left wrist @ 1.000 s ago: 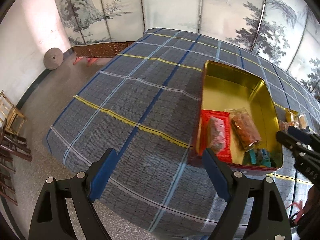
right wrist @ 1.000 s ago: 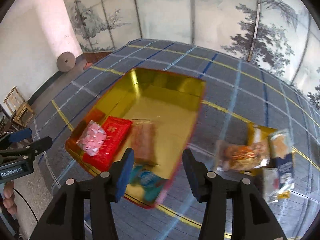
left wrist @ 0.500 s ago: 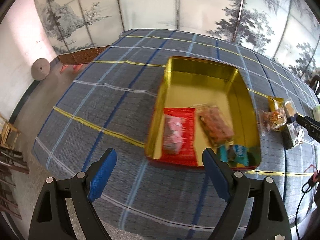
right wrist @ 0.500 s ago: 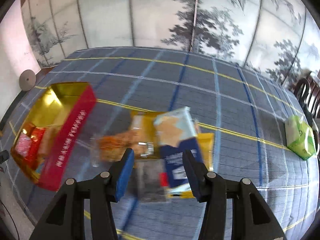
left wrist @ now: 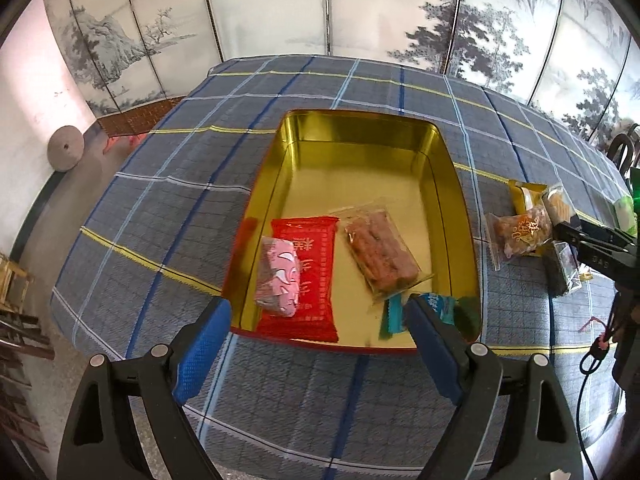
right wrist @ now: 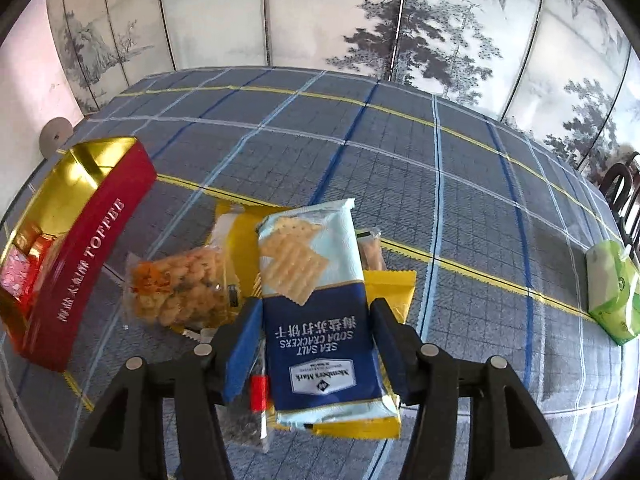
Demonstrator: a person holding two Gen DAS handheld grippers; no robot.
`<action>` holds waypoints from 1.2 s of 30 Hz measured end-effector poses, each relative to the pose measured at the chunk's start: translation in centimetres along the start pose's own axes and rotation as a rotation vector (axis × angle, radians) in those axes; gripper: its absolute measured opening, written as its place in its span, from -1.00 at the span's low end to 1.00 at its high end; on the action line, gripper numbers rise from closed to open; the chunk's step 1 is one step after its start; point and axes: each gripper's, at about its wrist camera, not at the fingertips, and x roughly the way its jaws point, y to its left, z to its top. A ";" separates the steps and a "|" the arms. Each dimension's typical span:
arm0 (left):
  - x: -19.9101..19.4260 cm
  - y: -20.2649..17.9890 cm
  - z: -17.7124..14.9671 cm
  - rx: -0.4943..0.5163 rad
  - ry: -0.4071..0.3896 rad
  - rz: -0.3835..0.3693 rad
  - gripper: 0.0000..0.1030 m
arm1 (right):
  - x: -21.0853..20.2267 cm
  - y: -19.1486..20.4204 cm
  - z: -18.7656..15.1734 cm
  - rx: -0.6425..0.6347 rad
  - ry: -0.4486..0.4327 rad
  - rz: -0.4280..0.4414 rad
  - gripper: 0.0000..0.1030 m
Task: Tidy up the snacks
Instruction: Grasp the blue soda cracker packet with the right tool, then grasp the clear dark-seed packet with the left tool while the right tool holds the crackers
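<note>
Crackers [right wrist: 320, 312] labelled "Member's Mark SEA SALT SODA CRACKERS" between just-widening right gripper [right wrist: 316, 346] pads, ungripped; "TOFFEE" tin [right wrist: 86, 256].

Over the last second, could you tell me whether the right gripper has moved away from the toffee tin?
Yes. The right gripper has swung rightward off the tin, now at the picture's left edge, and its opening jaws straddle the soda cracker packet.

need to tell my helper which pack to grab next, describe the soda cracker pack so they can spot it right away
On the blue plaid tablecloth, look beside the red toffee tin at the loose pile of snacks. The soda cracker pack lies on top of a yellow packet, between the open fingers of the right gripper. It alone is pale blue over navy, with square crackers pictured.
</note>
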 end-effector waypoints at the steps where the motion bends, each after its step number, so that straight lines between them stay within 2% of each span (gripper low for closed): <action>1: 0.1 -0.1 0.0 0.001 0.002 -0.001 0.69 | 0.3 0.0 0.0 -0.005 0.001 -0.006 0.10; 6: 0.1 -1.1 0.2 0.016 0.007 -0.006 0.69 | 0.4 0.3 -0.2 -0.017 -0.010 -0.017 0.09; 9: 0.1 -1.8 0.2 0.028 0.007 -0.011 0.69 | 0.1 0.5 -0.7 -0.022 -0.019 -0.020 0.02; 18: -0.4 -4.6 -0.1 0.066 -0.001 -0.049 0.69 | -2.3 -0.5 -2.7 0.033 -0.049 0.002 0.00; 24: -0.7 -8.1 -0.3 0.125 -0.009 -0.090 0.69 | -4.9 -3.2 -4.1 0.086 -0.104 -0.043 0.00; 31: 0.0 -13.2 -0.6 0.190 -0.006 -0.144 0.69 | -4.9 -8.7 -6.9 0.186 -0.082 -0.124 0.00; 36: 0.6 -16.9 -0.8 0.223 0.000 -0.191 0.69 | -4.4 -11.3 -8.5 0.235 -0.069 -0.143 0.00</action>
